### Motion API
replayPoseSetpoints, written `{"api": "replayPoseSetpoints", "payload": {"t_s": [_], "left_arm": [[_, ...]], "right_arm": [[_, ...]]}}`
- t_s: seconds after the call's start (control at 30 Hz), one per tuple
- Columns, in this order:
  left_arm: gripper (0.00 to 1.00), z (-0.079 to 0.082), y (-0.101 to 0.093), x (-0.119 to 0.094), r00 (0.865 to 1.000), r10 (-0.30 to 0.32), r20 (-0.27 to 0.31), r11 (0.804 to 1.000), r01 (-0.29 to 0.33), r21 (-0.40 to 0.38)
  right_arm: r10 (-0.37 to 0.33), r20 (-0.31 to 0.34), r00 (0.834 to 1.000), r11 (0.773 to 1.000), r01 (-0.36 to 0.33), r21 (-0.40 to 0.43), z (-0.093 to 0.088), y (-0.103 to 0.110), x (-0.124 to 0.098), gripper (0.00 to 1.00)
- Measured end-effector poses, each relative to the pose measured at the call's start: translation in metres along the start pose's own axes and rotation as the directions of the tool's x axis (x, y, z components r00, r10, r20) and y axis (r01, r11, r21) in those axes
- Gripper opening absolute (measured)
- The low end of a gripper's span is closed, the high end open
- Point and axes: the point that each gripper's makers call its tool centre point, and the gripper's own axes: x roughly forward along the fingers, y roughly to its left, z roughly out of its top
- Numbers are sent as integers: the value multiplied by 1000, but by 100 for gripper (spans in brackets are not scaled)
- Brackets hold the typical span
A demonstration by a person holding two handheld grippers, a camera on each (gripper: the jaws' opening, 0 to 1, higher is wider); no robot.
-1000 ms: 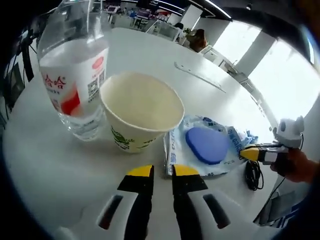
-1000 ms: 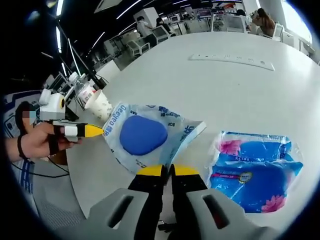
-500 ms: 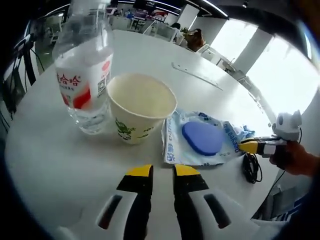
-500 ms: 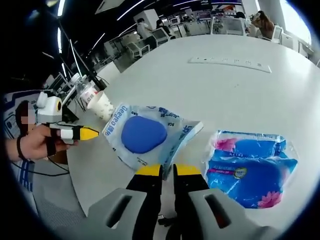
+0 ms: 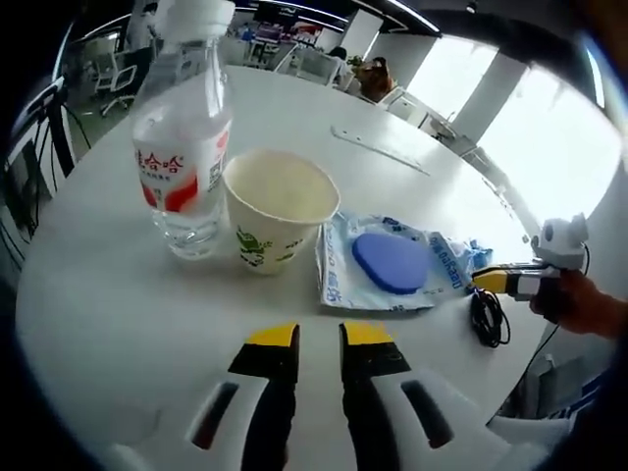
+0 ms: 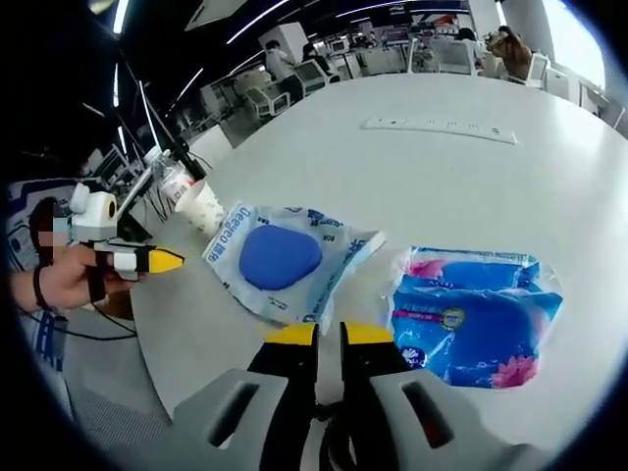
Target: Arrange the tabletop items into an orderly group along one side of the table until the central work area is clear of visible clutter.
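In the left gripper view, the clear plastic water bottle with a red and white label (image 5: 184,157), ahead and left of the jaws, loses the top of its white cap at the picture's edge, and its label print is too small to read. Far ahead, a flat white strip (image 5: 379,150) on the round white table (image 5: 118,294) is too small to identify (same in the right gripper view). There, the blue tissue pack (image 6: 476,319) carries unreadable print.
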Motion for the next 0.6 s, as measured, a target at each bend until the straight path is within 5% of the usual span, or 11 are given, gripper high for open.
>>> {"api": "replayPoseSetpoints", "payload": {"t_s": [0.6], "left_arm": [[16,-5,10,-32,1000,-10,16,998,9,60]], "right_arm": [[-86,51,995,996,84,36,-16,-24,-39,5]]}}
